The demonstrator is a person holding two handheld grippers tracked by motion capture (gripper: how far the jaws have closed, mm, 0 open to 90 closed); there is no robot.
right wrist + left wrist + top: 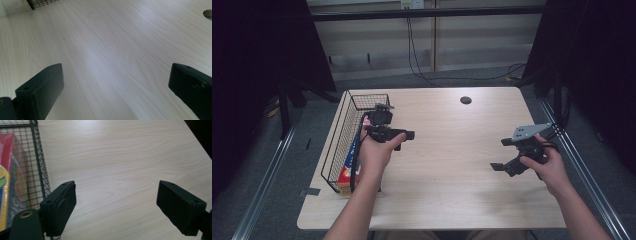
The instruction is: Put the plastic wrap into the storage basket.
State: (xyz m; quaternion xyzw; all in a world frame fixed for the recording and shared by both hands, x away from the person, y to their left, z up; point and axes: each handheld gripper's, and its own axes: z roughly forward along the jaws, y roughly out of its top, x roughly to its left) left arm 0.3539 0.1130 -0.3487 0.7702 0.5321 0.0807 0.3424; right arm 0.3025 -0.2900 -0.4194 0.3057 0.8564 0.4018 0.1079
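My left gripper is held over the left part of the wooden table, right beside a black wire basket. In the left gripper view its jaws stand open over bare wood, with the basket's wall at the left. A colourful box lies inside the basket, red and yellow behind the mesh. Near the table's right edge, my right gripper points left with its jaws wide apart. Nothing lies between them in the right gripper view.
A round dark cable hole sits near the table's far edge, also at the top right of the right gripper view. A corner of the basket shows far off. Cables hang down the wall behind.
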